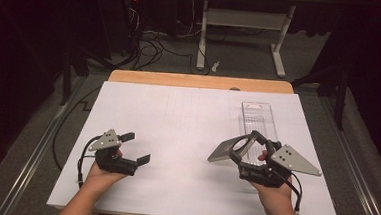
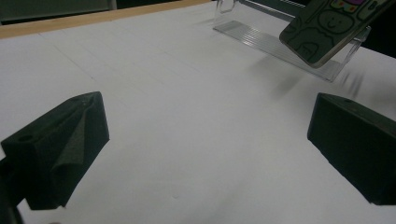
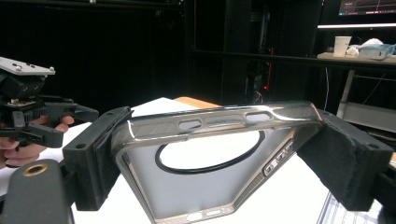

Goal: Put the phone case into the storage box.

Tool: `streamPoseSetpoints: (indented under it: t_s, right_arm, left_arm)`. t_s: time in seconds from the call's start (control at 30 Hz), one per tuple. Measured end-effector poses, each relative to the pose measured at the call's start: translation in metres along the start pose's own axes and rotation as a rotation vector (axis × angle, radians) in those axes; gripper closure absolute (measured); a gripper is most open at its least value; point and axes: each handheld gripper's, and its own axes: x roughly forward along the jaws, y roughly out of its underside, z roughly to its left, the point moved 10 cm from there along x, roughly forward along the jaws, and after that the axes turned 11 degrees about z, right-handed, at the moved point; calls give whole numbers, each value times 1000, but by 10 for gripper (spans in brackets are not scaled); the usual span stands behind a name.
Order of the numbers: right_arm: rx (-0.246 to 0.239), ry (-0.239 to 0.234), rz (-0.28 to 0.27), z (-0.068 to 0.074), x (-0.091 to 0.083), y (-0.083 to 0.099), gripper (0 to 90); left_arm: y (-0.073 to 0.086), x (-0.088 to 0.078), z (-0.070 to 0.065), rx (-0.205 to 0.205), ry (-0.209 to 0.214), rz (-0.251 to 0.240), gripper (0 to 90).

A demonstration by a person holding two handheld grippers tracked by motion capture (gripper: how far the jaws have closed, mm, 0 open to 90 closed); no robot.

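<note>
On my left, the left gripper (image 1: 135, 147) sits low over the white sheet (image 1: 177, 122) near the table's front edge, its jaws spread wide with nothing between them; in the left gripper view I see bare paper in the gap. Moving across the middle there is open sheet, with the wooden table (image 1: 200, 81) showing as a strip at the far edge. To the right, the right gripper (image 1: 246, 146) has its jaws closed on a phone case (image 1: 226, 151), held clear of the sheet and tilted so that one long side drops toward the paper. In the right gripper view the foam pads (image 3: 100, 154) press on the case's two short ends, and I can see the button cut-outs along its upper edge and a ring on its inner back. From the left gripper view the outer face (image 2: 327, 25) carries a cartoon print. Just behind the case lies a clear plastic stand (image 1: 259, 119), flat on the sheet and running away from me. I judge the case light and thin-walled, stiff enough across the back but likely to bow if squeezed hard end to end, and its glossy rim looks slippery against anything but foam. If I took it with the left side, I would grip across the long edges near the middle, away from the camera opening.
</note>
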Motion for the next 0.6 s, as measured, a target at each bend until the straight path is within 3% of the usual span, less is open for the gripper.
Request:
streamPoseSetpoints:
  t_s: [0.6]
  right_arm:
    - [-12,18,-53,2,-12,-16,138]
  left_arm:
    - [-1,0,0,1,-2,-2,2]
